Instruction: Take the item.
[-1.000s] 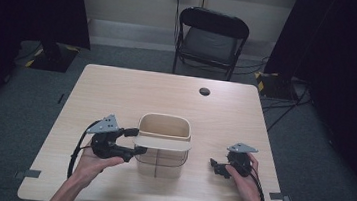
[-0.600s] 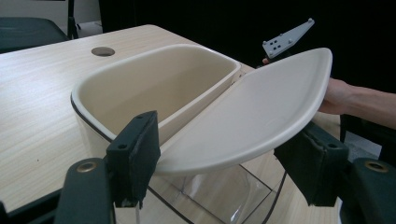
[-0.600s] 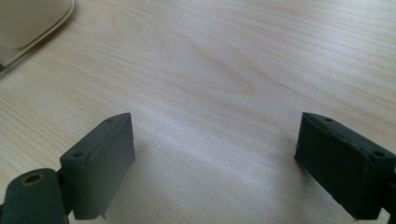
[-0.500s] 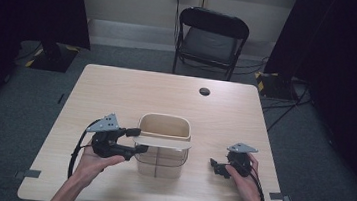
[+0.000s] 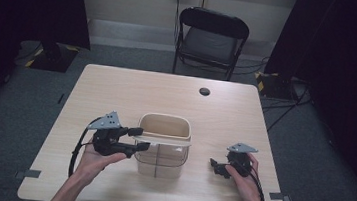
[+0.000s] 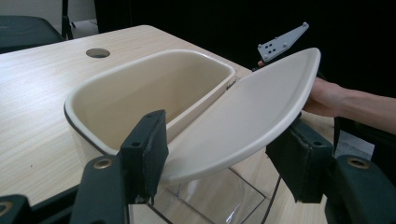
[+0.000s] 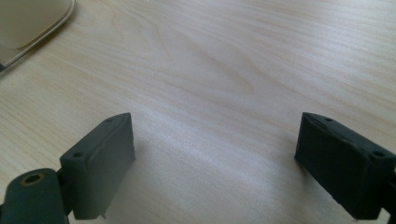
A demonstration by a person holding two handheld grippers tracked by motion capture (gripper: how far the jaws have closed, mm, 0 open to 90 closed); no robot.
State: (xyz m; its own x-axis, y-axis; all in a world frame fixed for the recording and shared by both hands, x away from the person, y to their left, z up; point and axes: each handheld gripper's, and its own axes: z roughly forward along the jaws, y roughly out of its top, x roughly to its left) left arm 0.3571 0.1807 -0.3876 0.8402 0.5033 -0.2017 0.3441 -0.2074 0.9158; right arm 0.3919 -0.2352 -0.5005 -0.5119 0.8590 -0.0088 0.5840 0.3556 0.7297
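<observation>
Lid [image 6: 252,116] of the little cream bin [image 5: 162,146] was the thing in play — a flat swing flap, tipped up on its hinge across the near half of the bin's mouth, with the bin itself standing near the front edge of the worktop [image 5: 132,90], about midway between the side edges. The left gripper [image 5: 138,139] sat at the bin's left side with its fingers [image 6: 144,154] either side of the flap's near end; they had just been closing in on it, the lid between them, yet a gap showed at the farther pad, so I'd call it bracketed rather than pinched. The right gripper [image 5: 216,166] lay idle toward the front right corner, its fingers [image 7: 100,161] spread wide over bare wood, holding nothing.

To do this step well, my read was: finish the squeeze squarely on the rim of the flap, not on its slick curved face, and keep the grip light — thin plastic like that would likely flex or skid out. Any swing ought to follow the hinge's arc rather than drag sideways, since the clear body [image 6: 219,200] looked light enough to slide or tip. A steadying touch from the right side on the bin wall would probably help.
</observation>
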